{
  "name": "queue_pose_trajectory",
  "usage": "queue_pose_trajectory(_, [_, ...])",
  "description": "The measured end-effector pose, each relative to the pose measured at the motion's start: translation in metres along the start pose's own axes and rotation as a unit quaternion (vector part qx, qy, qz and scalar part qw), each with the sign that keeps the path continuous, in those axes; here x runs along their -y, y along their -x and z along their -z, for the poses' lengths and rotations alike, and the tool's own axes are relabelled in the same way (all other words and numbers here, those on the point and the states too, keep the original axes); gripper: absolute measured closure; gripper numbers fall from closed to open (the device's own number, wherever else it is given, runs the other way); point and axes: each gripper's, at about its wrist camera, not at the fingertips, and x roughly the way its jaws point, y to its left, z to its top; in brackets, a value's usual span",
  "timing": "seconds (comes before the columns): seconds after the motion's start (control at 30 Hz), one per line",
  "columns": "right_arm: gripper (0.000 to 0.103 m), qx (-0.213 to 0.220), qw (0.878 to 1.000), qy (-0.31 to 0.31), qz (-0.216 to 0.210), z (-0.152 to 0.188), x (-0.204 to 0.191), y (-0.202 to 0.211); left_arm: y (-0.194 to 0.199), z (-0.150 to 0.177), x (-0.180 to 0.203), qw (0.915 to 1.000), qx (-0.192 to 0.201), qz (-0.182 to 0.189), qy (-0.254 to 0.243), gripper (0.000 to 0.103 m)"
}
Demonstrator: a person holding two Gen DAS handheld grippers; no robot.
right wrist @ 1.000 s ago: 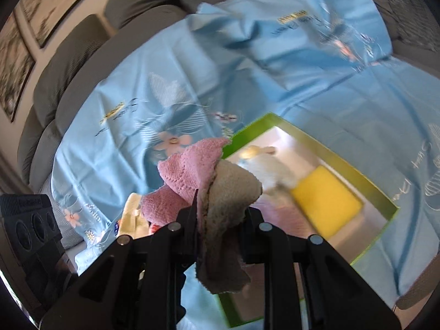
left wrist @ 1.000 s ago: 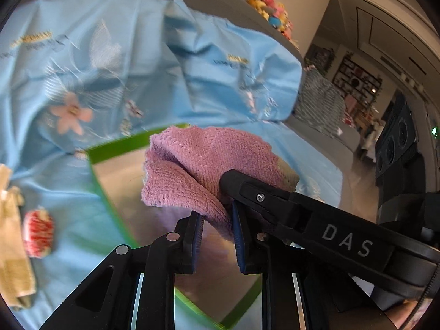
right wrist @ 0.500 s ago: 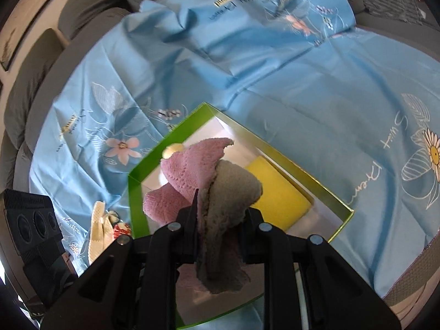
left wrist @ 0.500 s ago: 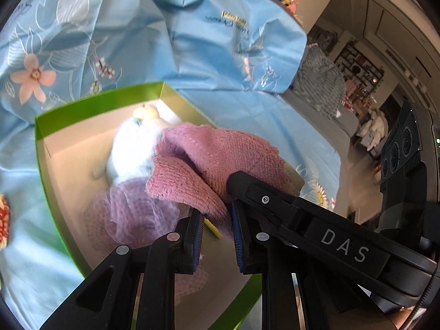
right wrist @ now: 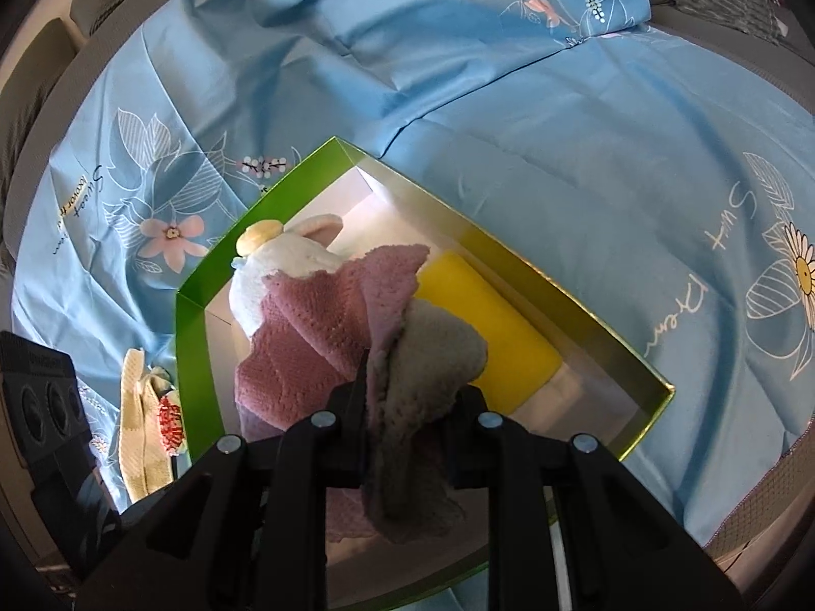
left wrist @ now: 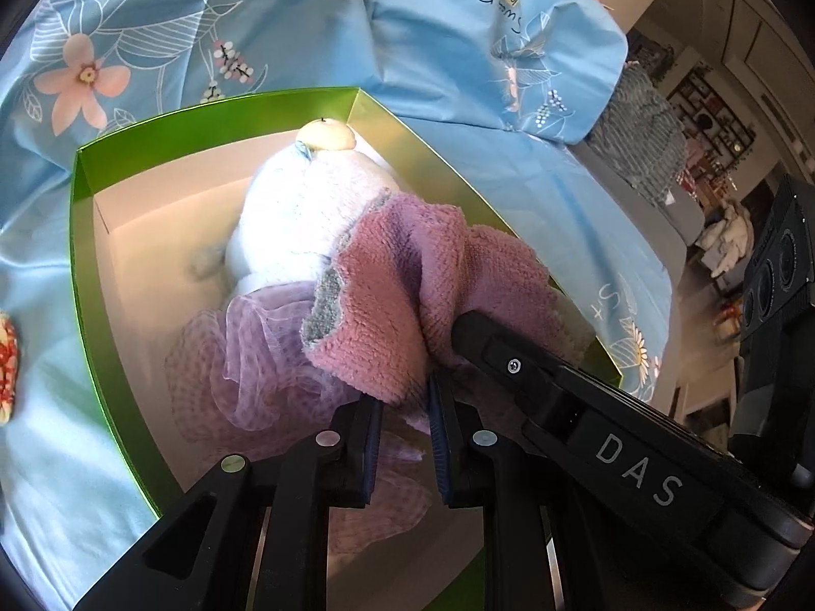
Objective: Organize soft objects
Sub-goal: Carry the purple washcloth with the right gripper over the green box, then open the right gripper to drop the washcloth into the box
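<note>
Both grippers clamp the same pink towel (left wrist: 402,305): your left gripper (left wrist: 405,438) pinches its lower fold, your right gripper (right wrist: 407,407) its grey-backed edge. The towel hangs just ahead of both sets of fingers, directly over the green box (right wrist: 204,275). Below it lie a white plush toy (left wrist: 300,219) and purple mesh (left wrist: 244,356); the yellow sponge (right wrist: 489,326) sits right of your right gripper. Judgement: lowering straight down puts it in the box.

One green box (right wrist: 514,247) on one blue floral sheet (right wrist: 586,117); inside it one white plush toy (left wrist: 300,219), one yellow sponge (right wrist: 489,315), one lilac mesh cloth (left wrist: 244,356), one pink-and-grey towel (left wrist: 402,305); outside, one cream knitted piece (right wrist: 138,438), one red-patterned ball (right wrist: 169,416)
</note>
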Motion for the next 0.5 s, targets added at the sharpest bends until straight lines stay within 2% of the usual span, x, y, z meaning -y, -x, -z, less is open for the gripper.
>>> queue_pose_trajectory(0.17, [0.084,-0.004,1.0,0.009,0.005,0.0,-0.001,0.0,0.0,-0.001,0.001,1.0,-0.003,-0.008,-0.004,0.085])
queue_pose_trajectory(0.27, [0.081,-0.001,1.0,0.014,0.006,0.001,-0.003,0.004,0.006,0.001,0.002,0.9999,0.001,-0.008,-0.006,0.085])
queue_pose_trajectory(0.33, [0.072,0.007,1.0,0.018,0.01,0.003,-0.006,0.009,0.01,0.0,0.003,1.0,0.003,-0.005,-0.007,0.084])
queue_pose_trajectory(0.4, [0.05,0.019,1.0,0.022,0.005,0.003,-0.009,0.015,0.016,0.0,0.005,1.0,0.005,-0.005,-0.006,0.084])
queue_pose_trajectory(0.47, [0.036,0.029,0.999,0.024,-0.002,0.005,-0.011,0.023,0.026,0.001,0.007,0.9998,0.013,-0.009,-0.012,0.084])
queue_pose_trajectory(0.5, [0.026,0.041,0.999,0.024,-0.008,0.006,-0.011,0.03,0.032,0.001,0.009,0.9995,0.019,-0.017,-0.021,0.079])
